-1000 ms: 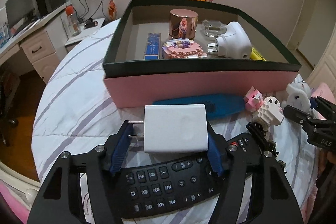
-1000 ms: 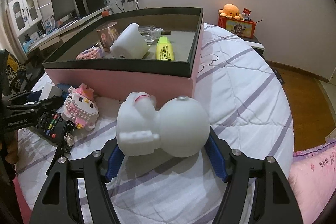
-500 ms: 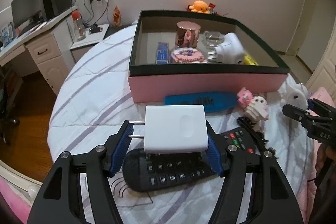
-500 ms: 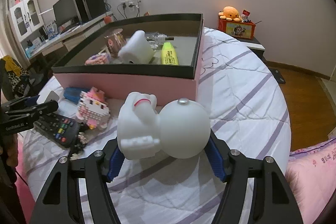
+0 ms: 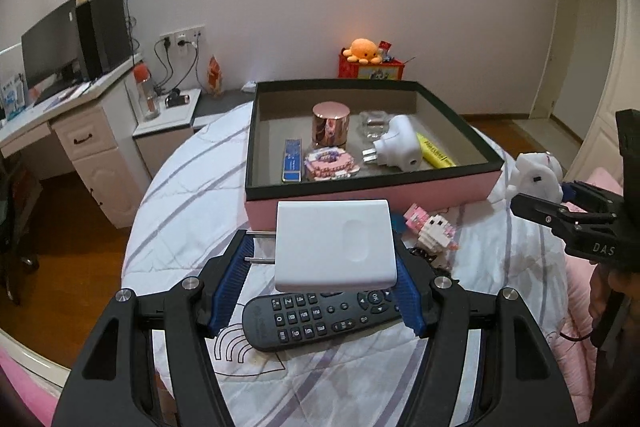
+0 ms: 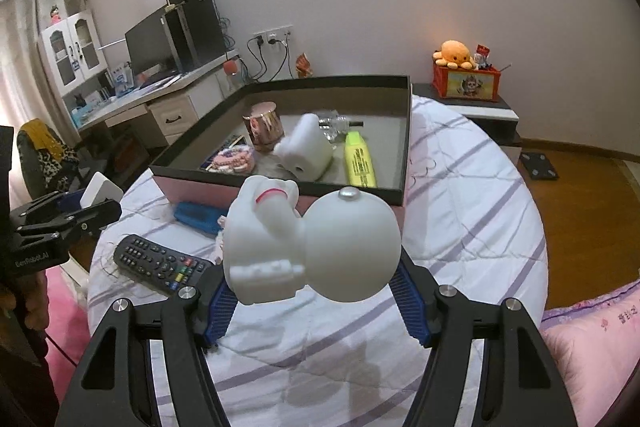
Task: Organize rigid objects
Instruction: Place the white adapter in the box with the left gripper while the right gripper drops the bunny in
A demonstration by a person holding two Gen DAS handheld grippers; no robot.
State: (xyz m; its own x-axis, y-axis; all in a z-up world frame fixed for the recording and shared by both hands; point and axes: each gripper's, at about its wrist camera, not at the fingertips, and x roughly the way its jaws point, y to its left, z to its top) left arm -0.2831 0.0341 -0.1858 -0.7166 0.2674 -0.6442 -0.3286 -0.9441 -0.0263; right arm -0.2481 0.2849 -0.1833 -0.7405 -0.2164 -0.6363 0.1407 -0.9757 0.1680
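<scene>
- Left gripper (image 5: 323, 281): fingers closed on white charger (image 5: 334, 245), prongs sideways, carried clear of the bed (image 5: 500, 267) for boxing.
- Right gripper (image 6: 308, 301): fingers clamped on white figurine (image 6: 310, 247), likewise aloft.
- Pink box (image 5: 400, 193): just ahead, already part-filled.
- Remote (image 5: 320, 319), block toy (image 5: 430, 227): unsorted on the bed.

Left gripper (image 5: 324, 287): jaws clamped on a white charger (image 5: 334, 245), prongs pointing left, held above the bed (image 5: 180, 211). Under it on the striped bedspread: black remote (image 5: 320, 319). Beyond: pink box (image 5: 372, 183) with dark rim, holding a copper jar (image 5: 331, 125), glass piece (image 5: 374, 125), white plug (image 5: 398, 145), yellow highlighter (image 5: 436, 155), blue stick (image 5: 292, 161), pink beaded case (image 5: 330, 165). Just in front of the box: pink-and-white block figure (image 5: 430, 227). Far right: right gripper (image 5: 560, 203) gripping a white figurine (image 5: 534, 177).
</scene>
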